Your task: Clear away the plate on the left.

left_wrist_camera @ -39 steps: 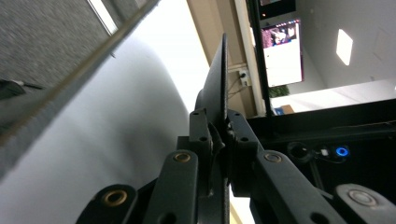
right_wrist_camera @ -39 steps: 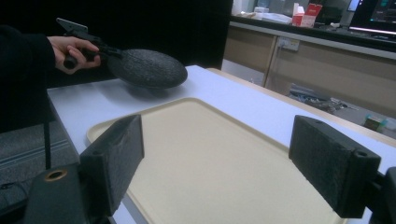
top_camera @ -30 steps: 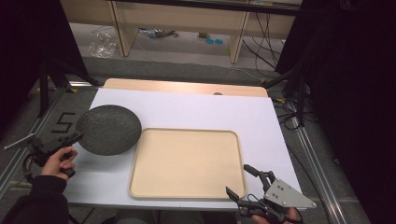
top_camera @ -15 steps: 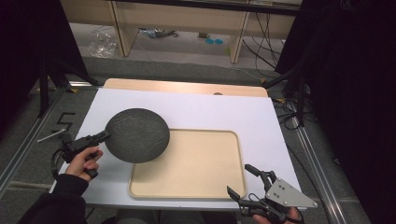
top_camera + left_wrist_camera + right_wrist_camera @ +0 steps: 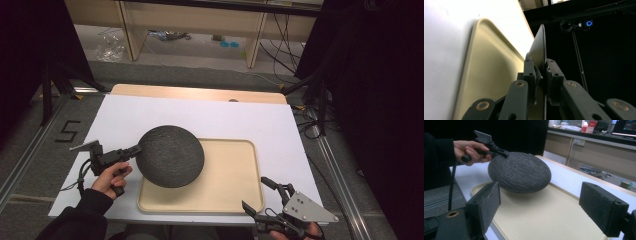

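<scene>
- Gripping the dark plate (image 5: 170,156) by its left rim, my left gripper (image 5: 134,150) is clamped tight; it hangs over the tray's (image 5: 235,197) left half, not yet touching.
- My right gripper (image 5: 260,194) idles wide open and empty at the tray's near right corner.

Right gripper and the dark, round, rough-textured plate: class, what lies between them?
Only bare beige tray surface. The right gripper view shows it stretching from the open right gripper to the dark round plate.
</scene>
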The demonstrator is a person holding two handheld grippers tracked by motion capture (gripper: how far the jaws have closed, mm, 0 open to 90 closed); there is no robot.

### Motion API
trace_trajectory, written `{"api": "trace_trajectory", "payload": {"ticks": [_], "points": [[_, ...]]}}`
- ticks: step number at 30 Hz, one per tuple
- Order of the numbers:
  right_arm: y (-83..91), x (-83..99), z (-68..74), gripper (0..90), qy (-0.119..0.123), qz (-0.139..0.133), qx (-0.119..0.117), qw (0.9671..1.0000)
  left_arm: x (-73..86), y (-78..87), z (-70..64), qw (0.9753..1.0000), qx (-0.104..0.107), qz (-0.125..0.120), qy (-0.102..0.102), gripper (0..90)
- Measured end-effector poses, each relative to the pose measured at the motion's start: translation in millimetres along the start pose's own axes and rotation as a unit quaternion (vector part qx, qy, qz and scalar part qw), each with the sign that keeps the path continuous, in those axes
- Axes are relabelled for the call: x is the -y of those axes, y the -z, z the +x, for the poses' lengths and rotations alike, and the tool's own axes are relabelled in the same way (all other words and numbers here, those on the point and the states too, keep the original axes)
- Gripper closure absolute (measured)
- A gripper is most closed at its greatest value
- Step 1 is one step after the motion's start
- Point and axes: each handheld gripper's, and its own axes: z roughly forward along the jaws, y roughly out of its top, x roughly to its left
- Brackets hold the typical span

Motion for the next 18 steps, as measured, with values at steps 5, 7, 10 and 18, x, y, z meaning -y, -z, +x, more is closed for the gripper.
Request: {"api": "trace_trajectory", "payload": {"ticks": [5, 7, 10, 18], "points": [[0.4, -0.6, 0.9, 18.5, 0.003, 0.007, -0.003, 1.0000, 10.5, -12.7, -4.9, 0.9998, -0.004, 0.017, 0.009, 80.2], [0.3, -0.1, 1.0, 18.5, 0.002, 0.010, -0.001, 0.9999, 14.5, -16.6, -5.2, 0.9997, -0.004, 0.024, 0.004, 80.3], [0.7, -0.4, 1.3, 18.5, 0.003, 0.008, -0.005, 1.0000, 20.2, -22.1, -7.2, 0.9995, -0.006, 0.030, 0.004, 79.8], [1.2, -0.6, 1.0, 18.5, 0.006, 0.007, -0.004, 1.0000, 26.8, -42.0, 1.2, 0.9979, -0.029, 0.058, -0.008, 78.9]]}}
